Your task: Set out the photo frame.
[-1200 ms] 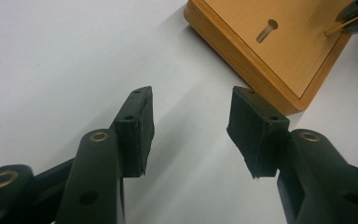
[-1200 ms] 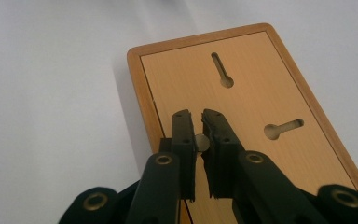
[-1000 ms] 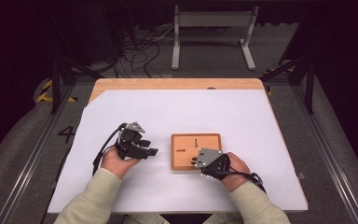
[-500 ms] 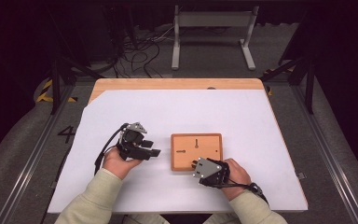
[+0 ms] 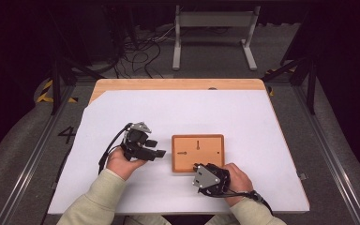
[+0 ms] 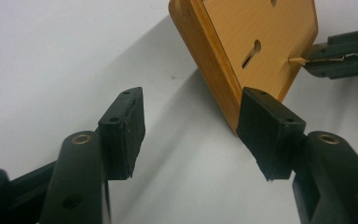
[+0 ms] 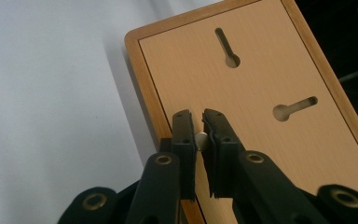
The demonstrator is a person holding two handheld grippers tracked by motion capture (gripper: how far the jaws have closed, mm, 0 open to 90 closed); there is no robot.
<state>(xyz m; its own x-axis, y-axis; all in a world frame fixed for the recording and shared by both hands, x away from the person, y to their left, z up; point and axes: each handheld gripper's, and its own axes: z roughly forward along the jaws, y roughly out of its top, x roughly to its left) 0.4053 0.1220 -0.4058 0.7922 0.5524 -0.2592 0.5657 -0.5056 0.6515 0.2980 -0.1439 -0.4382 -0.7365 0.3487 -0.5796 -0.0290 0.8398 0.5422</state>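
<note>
Hiding between right tongs (image 7: pixel 201 122) (small peg (image 7: pixel 201 138))

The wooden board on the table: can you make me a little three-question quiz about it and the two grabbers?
1. True or false: the left gripper is clamped on the wooden board.
2. What does the right gripper pinch? A) a small peg B) a cable C) a sheet of paper
3. How many keyhole slots show in the board in the right gripper view?

Key
1. False; its jaws have just been opening, nothing between them.
2. A, a small peg.
3. Two.
</note>
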